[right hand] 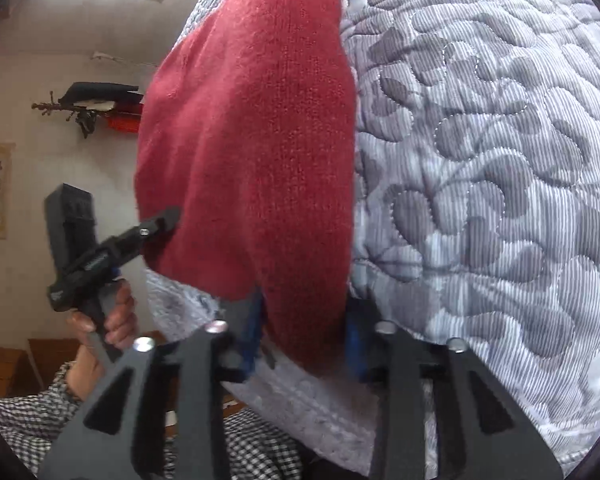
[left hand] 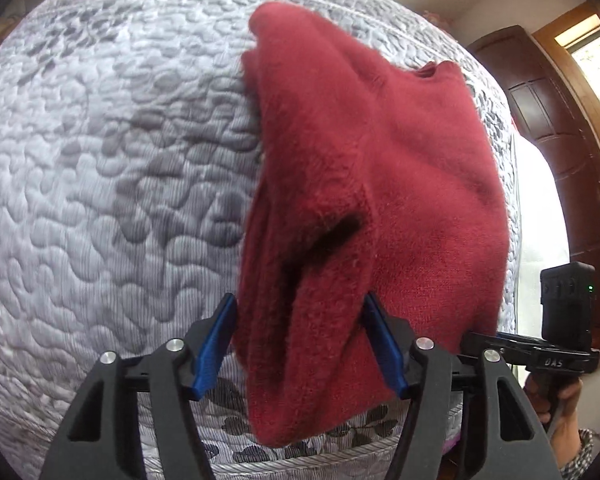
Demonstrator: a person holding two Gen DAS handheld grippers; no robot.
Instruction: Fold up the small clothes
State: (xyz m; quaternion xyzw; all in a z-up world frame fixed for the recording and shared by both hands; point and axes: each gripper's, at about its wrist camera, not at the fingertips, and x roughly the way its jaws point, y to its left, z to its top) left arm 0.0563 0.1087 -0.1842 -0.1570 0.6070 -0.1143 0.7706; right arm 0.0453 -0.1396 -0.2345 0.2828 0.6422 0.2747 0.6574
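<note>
Left wrist view, L to R: quilted bed cover [left hand: 100,152], grey-white, fine stripes w/ pebble-shaped stitching and darker leaf/flower print. Left gripper [left hand: 300,344]: black plastic arms, silver rivets, blue pads; jaws set wide apart w/ a bunched fold of the red sweater [left hand: 360,168] filling the gap, both pads touching cloth, so gripping it. Sweater is fuzzy red knit, partly folded, lying on the bed toward its right edge, neckline at far end. Far R: right gripper [left hand: 480,338] seen side-on, lettering "DAS" on its body, held by a hand [left hand: 556,396]; dark wood door [left hand: 548,140] behind.

Right wrist view, L to R: left gripper [right hand: 172,216] from the side, gripped by a hand [right hand: 112,320] w/ checked sleeve [right hand: 24,420]; printing on it too blurred to read. Centre: right gripper [right hand: 304,336], blue pads either side of a narrow sweater [right hand: 252,120] edge, clamped on it. R: bed cover [right hand: 480,160].
</note>
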